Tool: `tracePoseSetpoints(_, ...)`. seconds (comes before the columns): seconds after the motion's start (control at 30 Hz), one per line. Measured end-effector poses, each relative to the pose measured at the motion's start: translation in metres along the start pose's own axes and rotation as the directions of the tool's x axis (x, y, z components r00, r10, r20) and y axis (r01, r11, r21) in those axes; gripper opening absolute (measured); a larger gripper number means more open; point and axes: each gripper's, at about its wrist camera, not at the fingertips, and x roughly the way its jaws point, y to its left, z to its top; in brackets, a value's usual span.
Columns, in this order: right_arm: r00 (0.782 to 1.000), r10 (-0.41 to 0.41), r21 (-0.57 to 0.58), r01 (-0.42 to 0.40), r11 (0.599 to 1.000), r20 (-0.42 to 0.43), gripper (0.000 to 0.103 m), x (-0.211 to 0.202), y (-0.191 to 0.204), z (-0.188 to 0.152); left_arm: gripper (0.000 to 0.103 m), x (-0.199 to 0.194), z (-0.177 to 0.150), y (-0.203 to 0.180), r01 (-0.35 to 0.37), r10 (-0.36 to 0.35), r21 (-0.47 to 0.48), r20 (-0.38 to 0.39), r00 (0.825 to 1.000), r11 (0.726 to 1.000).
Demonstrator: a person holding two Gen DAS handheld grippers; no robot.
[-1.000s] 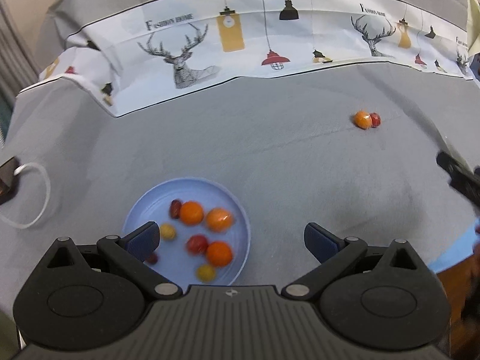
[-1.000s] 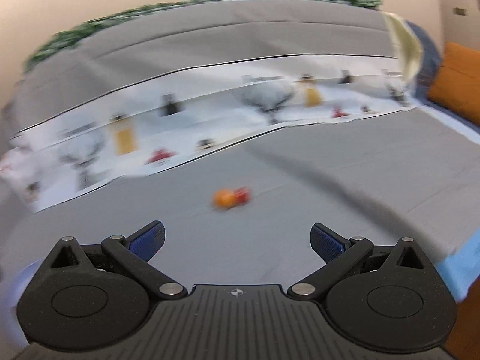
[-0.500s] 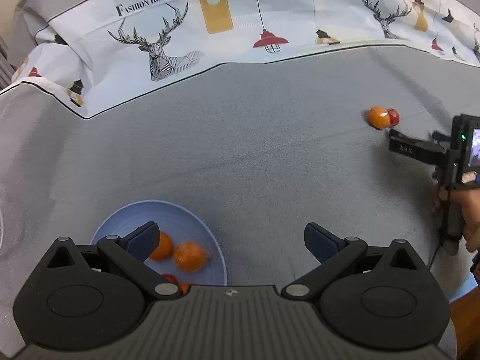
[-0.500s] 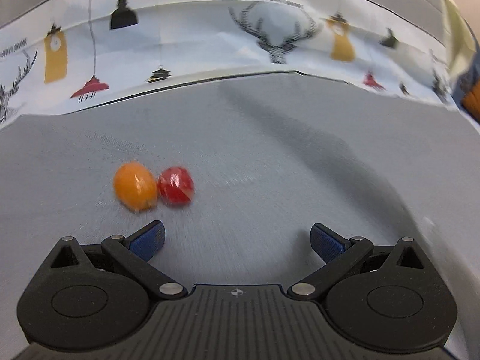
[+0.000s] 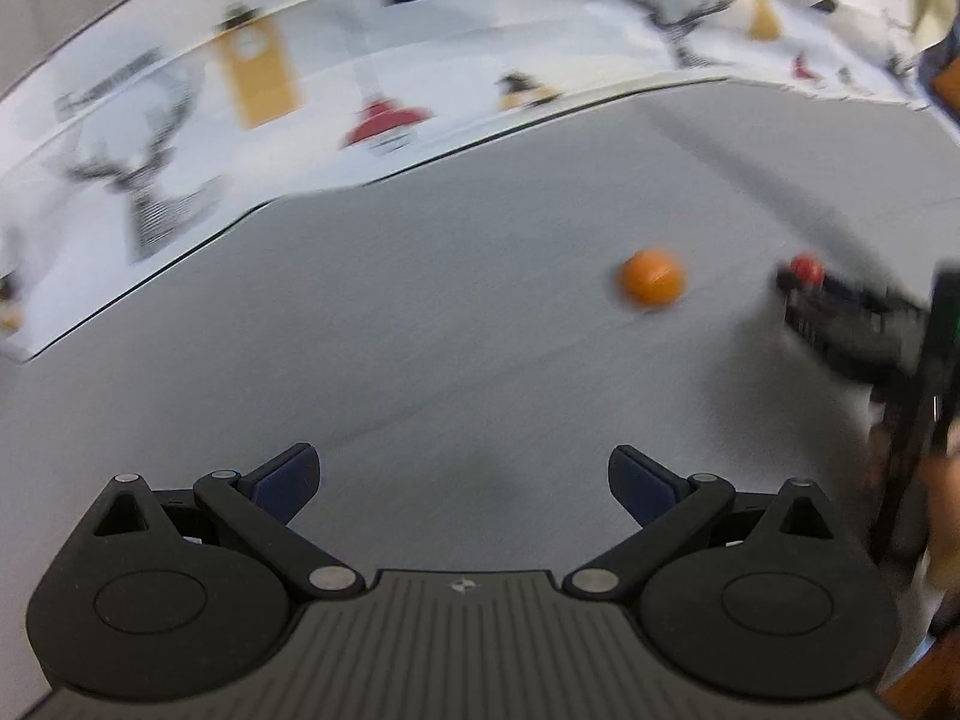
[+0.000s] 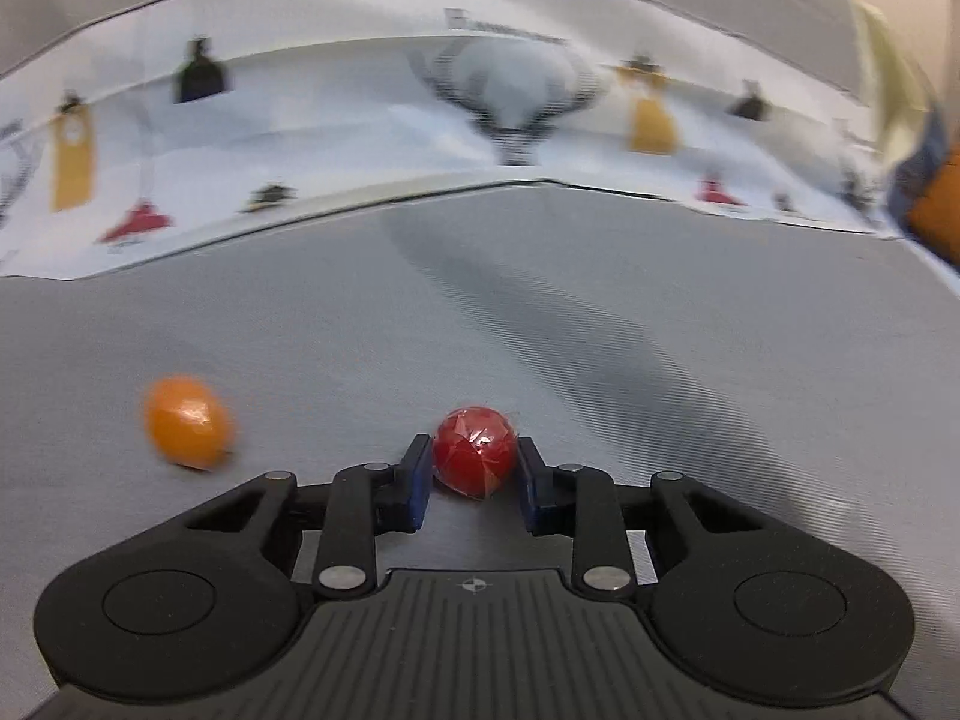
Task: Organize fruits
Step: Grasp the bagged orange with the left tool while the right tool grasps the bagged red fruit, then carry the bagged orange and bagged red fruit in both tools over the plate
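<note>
Red fruit (image 6: 475,450) clamped in right gripper (image 6: 474,474); orange fruit (image 5: 652,285) ahead-right of wide-open, empty left gripper (image 5: 462,480), w/ right closer.

Round red wrapped fruit (image 6: 475,459) between right tongs (image 6: 474,477) on grey bedcover (image 6: 600,330); round orange fruit (image 6: 188,422) lies left, apart.

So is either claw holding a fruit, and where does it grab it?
Yes. The right claw pinches the red fruit by its two sides, one pad on each. The left claw is open and holds nothing.
</note>
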Motion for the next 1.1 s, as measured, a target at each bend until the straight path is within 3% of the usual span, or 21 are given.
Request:
tracePoseSetpoints(0.1,1.0,0.003,0.016,-0.003,1.0,0.017,0.031,-0.003,-0.014,-0.007,0.103,0.027,0.023,-0.028,0.076,-0.077,0.019,0.056,0.995,0.997)
tracePoseSetpoints(0.2,0.999,0.016,0.018,-0.017,1.0,0.029,0.034,-0.003,-0.017,-0.011,0.102,0.064,0.045,-0.055,0.124,-0.126,0.06,0.035,0.991,0.99)
tracePoseSetpoints(0.3,0.999,0.018,0.017,-0.018,1.0,0.03,0.038,-0.001,-0.017,-0.01,0.102,0.094,0.06,-0.07,0.122,-0.123,0.098,0.001,0.992,0.988)
tracePoseSetpoints(0.5,0.999,0.009,0.007,-0.01,1.0,0.03,0.043,0.001,-0.014,-0.008,0.1,0.12,0.075,-0.077,0.071,-0.07,0.111,-0.012,0.997,0.991)
tracePoseSetpoints(0.57,1.0,0.003,-0.005,-0.002,1.0,0.028,0.043,0.002,-0.012,-0.007,0.057,0.117,0.077,-0.075,0.098,-0.1,0.115,0.006,0.995,0.988)
tracePoseSetpoints(0.6,1.0,0.007,-0.009,-0.007,1.0,0.025,0.037,0.001,-0.011,-0.006,0.044,0.117,0.078,-0.077,0.119,-0.118,0.14,-0.014,0.993,0.983)
tracePoseSetpoints(0.63,1.0,0.011,-0.012,-0.01,1.0,0.022,0.03,0.0,-0.011,-0.005,0.044,0.115,0.079,-0.078,0.112,-0.111,0.147,-0.016,0.994,0.983)
tracePoseSetpoints(0.8,1.0,0.002,0.059,-0.003,0.998,0.008,0.03,-0.024,-0.014,0.003,0.044,0.077,0.063,-0.061,0.081,-0.091,0.163,0.052,0.995,0.983)
tracePoseSetpoints(0.93,0.997,0.031,0.087,-0.037,0.996,0.071,0.03,-0.076,-0.005,0.014,0.044,0.02,0.035,-0.035,0.069,-0.085,0.158,0.097,0.992,0.985)
tracePoseSetpoints(1.1,0.976,0.131,0.101,-0.15,0.983,0.174,0.03,-0.165,0.021,0.024,0.044,-0.067,-0.02,0.013,0.045,-0.059,0.134,0.106,0.993,0.99)
